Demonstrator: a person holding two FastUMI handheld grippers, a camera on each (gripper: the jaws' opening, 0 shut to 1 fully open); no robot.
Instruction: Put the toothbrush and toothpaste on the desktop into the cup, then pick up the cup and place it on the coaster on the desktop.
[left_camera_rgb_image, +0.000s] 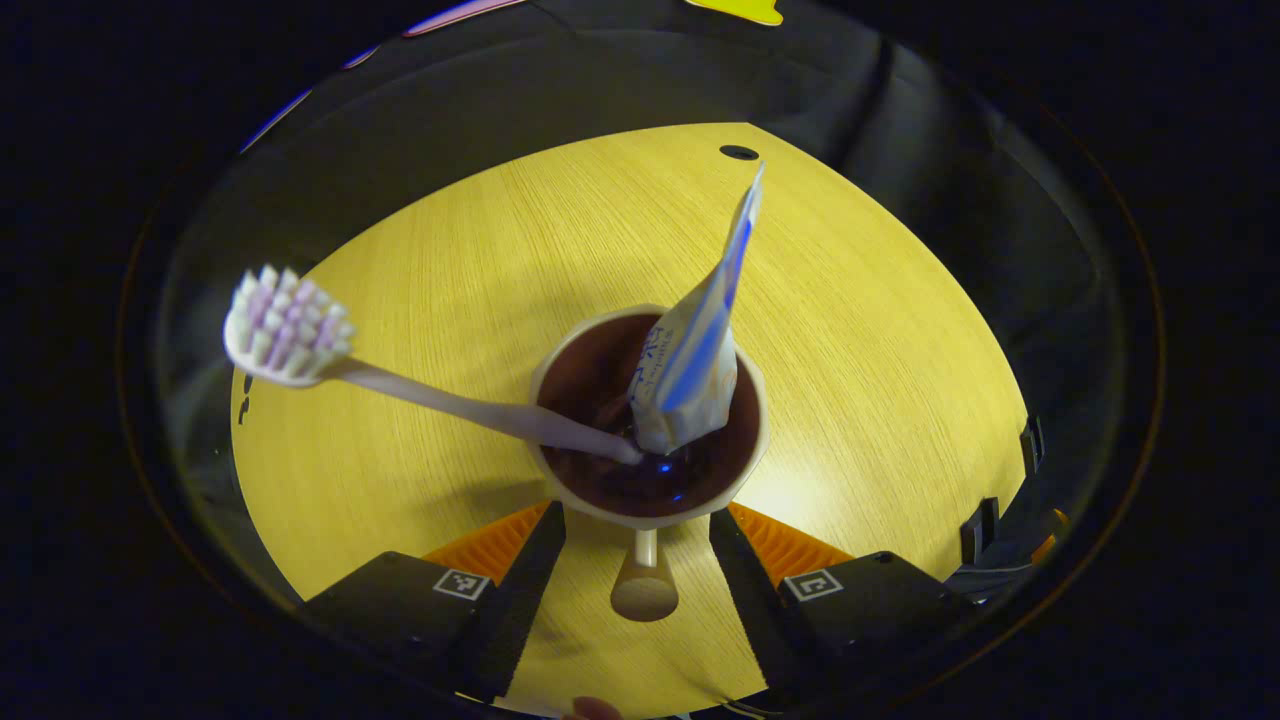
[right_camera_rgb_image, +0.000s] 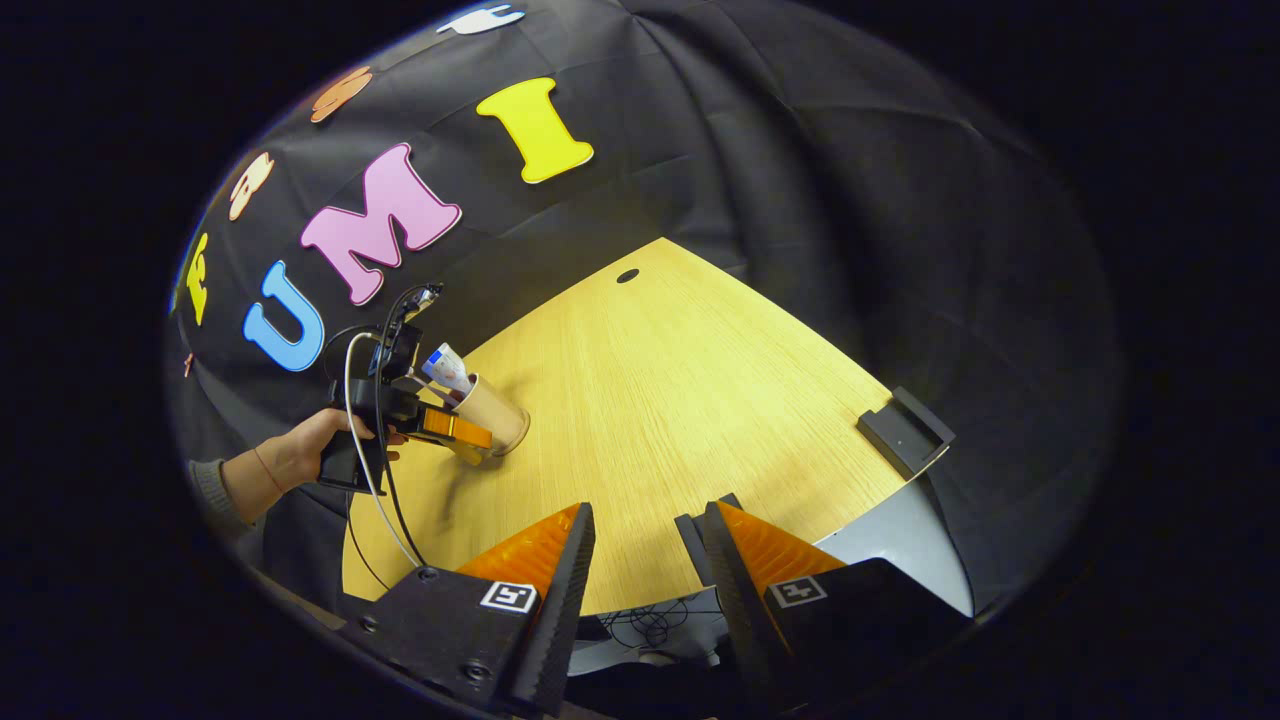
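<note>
Cup (left_camera_rgb_image: 650, 420) clamped in the left gripper (left_camera_rgb_image: 640, 525), with toothbrush (left_camera_rgb_image: 400, 385) and toothpaste (left_camera_rgb_image: 695, 350) inside.

Brush head leaning to 9 o'clock, tube tip to 1 o'clock, above the desktop (left_camera_rgb_image: 880, 400). Right gripper (right_camera_rgb_image: 645, 545) at 6 o'clock of its view, jaws narrow and holding nothing; hand (right_camera_rgb_image: 300, 450) at 9 o'clock. Coaster: cannot tell.

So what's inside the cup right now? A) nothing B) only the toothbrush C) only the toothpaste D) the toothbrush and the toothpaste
D: in the left gripper view the toothbrush and the toothpaste both stand in the cup, sticking out over its rim.
</note>
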